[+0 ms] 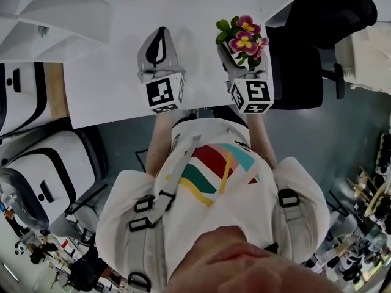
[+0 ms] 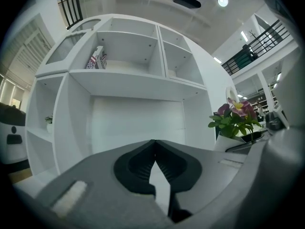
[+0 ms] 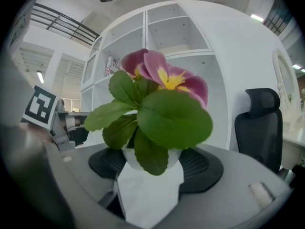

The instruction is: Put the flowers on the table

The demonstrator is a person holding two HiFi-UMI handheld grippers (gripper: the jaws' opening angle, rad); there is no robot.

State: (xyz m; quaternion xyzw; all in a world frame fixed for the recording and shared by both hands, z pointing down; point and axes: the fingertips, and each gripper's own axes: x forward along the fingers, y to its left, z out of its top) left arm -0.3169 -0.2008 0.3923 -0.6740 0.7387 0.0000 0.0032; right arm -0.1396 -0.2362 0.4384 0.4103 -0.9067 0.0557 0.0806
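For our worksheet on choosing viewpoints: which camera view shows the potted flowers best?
The right gripper view: the flowers fill it, white pot held between the jaws. The head view shows them small, from above; the left gripper view, small at its right edge.

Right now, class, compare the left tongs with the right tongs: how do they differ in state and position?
The left tongs are shut and empty; the right tongs are shut on a white pot of pink flowers. The left tongs sit over the middle of the white table; the right tongs are near its edge, beside a black chair. Both carry a marker cube.
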